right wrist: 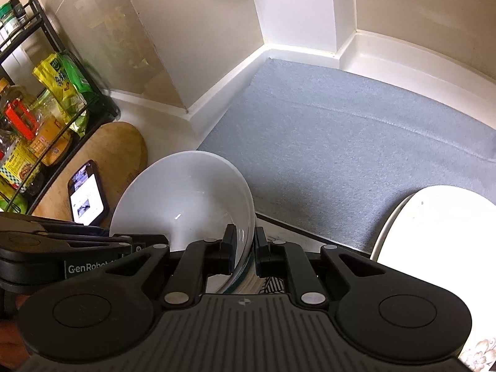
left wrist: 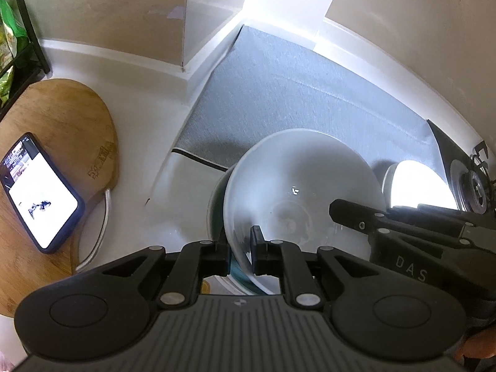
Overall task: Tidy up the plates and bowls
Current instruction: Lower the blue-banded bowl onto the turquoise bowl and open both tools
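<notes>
Left gripper (left wrist: 240, 245): nearest the left wrist camera at 6 o'clock; its two fingers are clamped on the near rim of the white bowl, one pad inside the rim, one outside.
Right gripper (right wrist: 245, 245): at 6 o'clock in the right wrist view, clamped on the same bowl's rim at its right edge; in the left wrist view it reaches in from 3 o'clock.
White bowl (left wrist: 297, 192): held between both grippers, tilted, its hollow facing the cameras; a darker teal-edged dish shows just behind its lower rim, and whether the two touch cannot be told.
White plate (right wrist: 434, 223): at 4 o'clock in the right wrist view, lying on the near edge of the grey mat, apart from the bowl.
Grey mat (left wrist: 294, 93): beyond the bowl toward 12 o'clock, spread flat on the white counter (left wrist: 139, 117) into the wall corner.
Phone (left wrist: 40, 192): at 9 o'clock in the left wrist view, screen lit, lying on a wooden cutting board (left wrist: 62, 114).
Black wire rack (right wrist: 46, 99): farthest at 10 o'clock in the right wrist view, holding bottles and yellow and green packets.
</notes>
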Demonstrator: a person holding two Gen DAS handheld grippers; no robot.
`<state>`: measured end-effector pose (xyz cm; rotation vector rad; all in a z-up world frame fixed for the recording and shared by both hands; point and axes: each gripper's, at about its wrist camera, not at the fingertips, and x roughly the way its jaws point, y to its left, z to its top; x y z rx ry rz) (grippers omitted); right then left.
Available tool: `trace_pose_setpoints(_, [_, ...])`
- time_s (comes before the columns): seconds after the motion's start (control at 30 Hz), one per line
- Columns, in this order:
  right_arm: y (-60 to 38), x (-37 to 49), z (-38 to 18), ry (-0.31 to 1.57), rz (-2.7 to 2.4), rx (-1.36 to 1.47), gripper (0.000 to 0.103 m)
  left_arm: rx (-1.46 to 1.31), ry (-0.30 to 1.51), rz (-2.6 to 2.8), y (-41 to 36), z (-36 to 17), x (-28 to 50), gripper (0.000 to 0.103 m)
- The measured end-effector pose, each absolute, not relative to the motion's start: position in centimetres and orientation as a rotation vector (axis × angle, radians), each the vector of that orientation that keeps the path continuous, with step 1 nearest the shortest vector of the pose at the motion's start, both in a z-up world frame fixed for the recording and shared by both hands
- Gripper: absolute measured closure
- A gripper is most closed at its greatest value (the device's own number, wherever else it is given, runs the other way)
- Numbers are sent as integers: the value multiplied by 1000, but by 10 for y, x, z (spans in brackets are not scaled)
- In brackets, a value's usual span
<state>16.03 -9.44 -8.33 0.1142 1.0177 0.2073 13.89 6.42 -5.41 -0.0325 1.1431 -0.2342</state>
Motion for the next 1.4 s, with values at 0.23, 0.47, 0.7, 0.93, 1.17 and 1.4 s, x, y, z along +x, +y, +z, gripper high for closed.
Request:
trace_pose_setpoints(0.23, [-89, 160, -85, 1005, 212, 56, 90, -20, 1148, -229, 66, -58, 140, 90])
trace_pose_setpoints(0.47, [-88, 163, -89, 1012, 211, 40, 90, 4, 1136, -233, 65, -56, 141, 90])
trace_pose_setpoints(0.7, [-85, 166, -91, 1015, 206, 33, 90, 3, 1138, -240, 67, -55, 143, 90])
trace_pose_setpoints(0.93, [-82, 167, -94, 1023, 200, 32, 87, 1, 1117, -252, 70, -52, 143, 89])
trace_pose_setpoints(1.17, [-81, 168, -97, 1028, 197, 32, 85, 6, 1100, -271, 71, -48, 142, 86])
trace_pose_setpoints(1.4, [-79, 170, -100, 1035, 198, 32, 83, 14, 1088, -297, 72, -43, 142, 82])
